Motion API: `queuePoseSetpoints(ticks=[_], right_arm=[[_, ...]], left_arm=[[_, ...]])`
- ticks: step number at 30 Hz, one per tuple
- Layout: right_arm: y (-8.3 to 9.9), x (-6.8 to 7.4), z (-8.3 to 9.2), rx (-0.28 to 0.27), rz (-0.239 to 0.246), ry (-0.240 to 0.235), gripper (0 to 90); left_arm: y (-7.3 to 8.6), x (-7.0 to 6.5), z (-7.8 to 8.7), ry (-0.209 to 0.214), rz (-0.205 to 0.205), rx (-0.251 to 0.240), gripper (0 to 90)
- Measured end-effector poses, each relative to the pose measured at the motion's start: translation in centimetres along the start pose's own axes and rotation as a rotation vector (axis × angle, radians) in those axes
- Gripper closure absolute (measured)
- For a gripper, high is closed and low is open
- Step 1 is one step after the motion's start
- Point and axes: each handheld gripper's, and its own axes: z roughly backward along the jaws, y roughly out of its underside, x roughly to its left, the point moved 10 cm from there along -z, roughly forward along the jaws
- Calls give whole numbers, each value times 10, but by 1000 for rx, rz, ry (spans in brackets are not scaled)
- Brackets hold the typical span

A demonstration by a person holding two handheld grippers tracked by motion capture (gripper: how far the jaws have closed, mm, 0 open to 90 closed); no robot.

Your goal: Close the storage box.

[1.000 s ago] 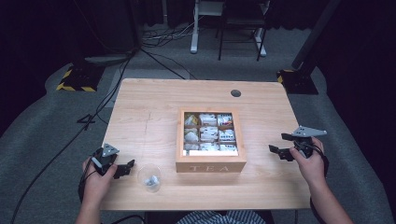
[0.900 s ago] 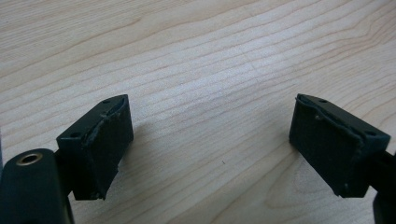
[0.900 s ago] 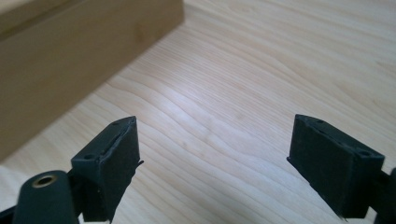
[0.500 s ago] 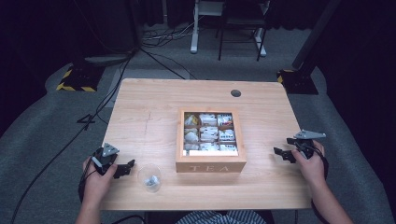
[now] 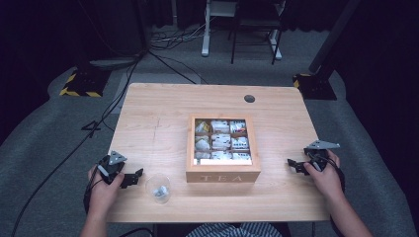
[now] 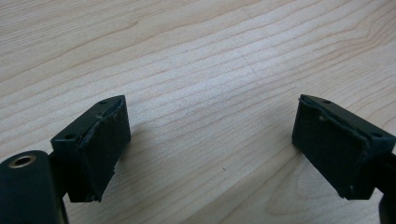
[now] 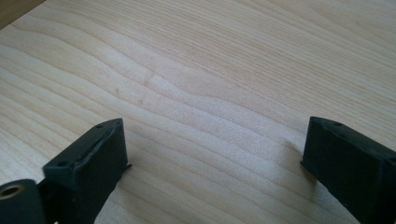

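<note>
Both tongs rest low on the surface, jaws spread wide and empty: left tongs at the near left corner, right tongs near the right edge.

Nearest my left tongs stands a small clear glass, upright, just beside the jaws and near the front left corner of the wooden tea box. The box sits mid-surface, open, with sachets in its compartments.

Handling, as I judge it: the glass looks thin, light, slick and breakable; best taken across the wall below the rim, with gentle squeeze. The sachets are soft, near weightless; pinch one by its top edge.

Hard to read: something pale lies in the glass, a crumpled sachet perhaps; I cannot tell. Sachet labels are too small to make out.
</note>
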Motion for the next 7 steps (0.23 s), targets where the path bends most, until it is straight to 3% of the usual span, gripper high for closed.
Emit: queuePoseSetpoints(ticks=[7], right_arm=[[0,0,0,1,0,-2,47]], left_arm=[[0,0,0,2,0,1,118]])
